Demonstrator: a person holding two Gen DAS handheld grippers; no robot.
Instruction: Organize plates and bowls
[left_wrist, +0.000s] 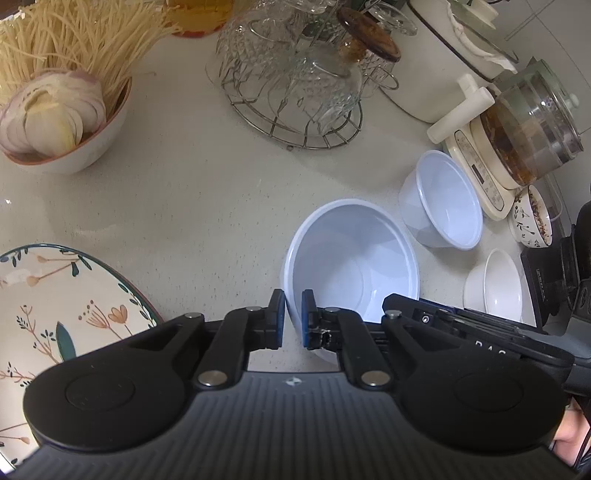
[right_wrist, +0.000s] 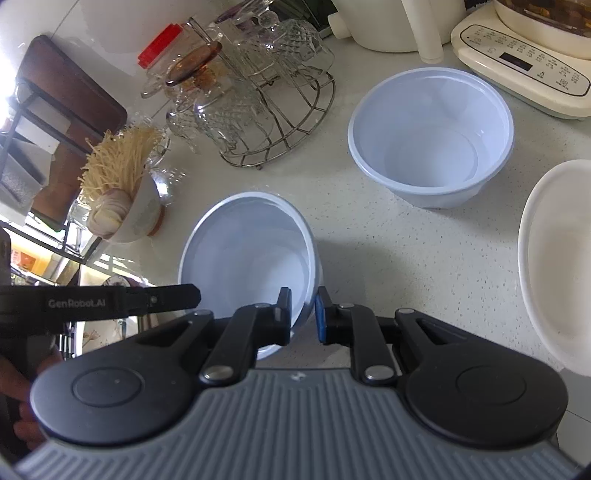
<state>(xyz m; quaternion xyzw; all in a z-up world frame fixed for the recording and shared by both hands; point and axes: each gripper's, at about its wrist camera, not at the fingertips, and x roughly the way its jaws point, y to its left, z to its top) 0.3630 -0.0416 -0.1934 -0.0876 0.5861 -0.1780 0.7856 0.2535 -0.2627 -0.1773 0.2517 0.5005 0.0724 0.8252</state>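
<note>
A pale blue plastic bowl (left_wrist: 354, 258) is held between both grippers. My left gripper (left_wrist: 293, 319) is shut on its near left rim. My right gripper (right_wrist: 303, 317) is shut on its right rim; the bowl also shows in the right wrist view (right_wrist: 251, 254). A second pale blue bowl (left_wrist: 443, 199) stands on the counter beyond it, also in the right wrist view (right_wrist: 430, 136). A white bowl (left_wrist: 496, 284) sits to the right, at the right edge of the right wrist view (right_wrist: 554, 258). A floral plate (left_wrist: 55, 299) lies at the left.
A wire rack of glass cups (left_wrist: 295, 74) stands at the back. A bowl of sliced onion and noodles (left_wrist: 59, 110) is at the far left. A cream kettle base with a glass pot (left_wrist: 517, 140) and a small patterned dish (left_wrist: 532, 218) are at the right.
</note>
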